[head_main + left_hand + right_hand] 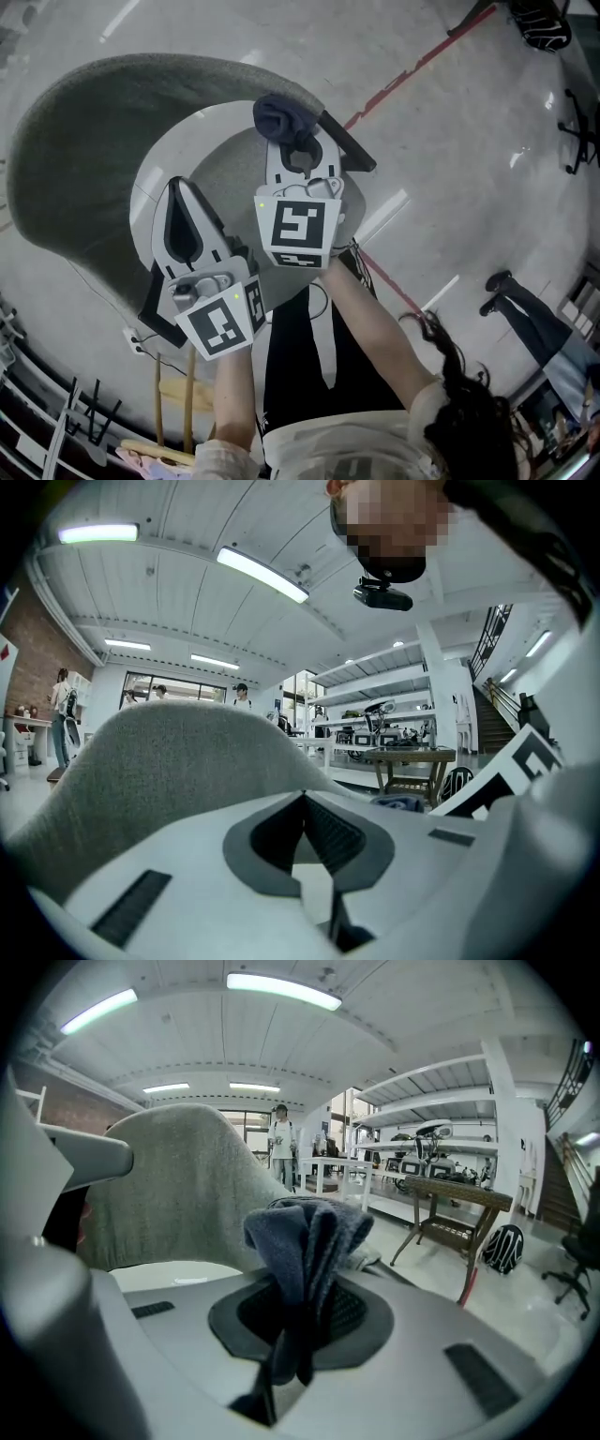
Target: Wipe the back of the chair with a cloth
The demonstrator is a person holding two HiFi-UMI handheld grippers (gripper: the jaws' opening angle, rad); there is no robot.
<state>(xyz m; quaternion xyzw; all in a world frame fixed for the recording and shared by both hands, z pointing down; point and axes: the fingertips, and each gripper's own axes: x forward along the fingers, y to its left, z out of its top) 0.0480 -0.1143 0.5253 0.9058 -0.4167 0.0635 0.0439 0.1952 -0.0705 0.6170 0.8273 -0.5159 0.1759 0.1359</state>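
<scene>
Well, the right gripper [289, 142] has its jaws clamped on a dark blue terry cloth [278, 114], bunched into soft folds that stick out past the tips. The cloth sits right at the curved top edge of the chair's grey, felt-like fabric back [84, 141]; whether it touches, I can't tell. Inside that back lies a smooth white moulded shell [202, 127]. The left gripper [178, 192] hangs over the shell, its ribbed black pads pressed together on nothing. Each gripper carries a white cube with black square-patterned markers [298, 230].
</scene>
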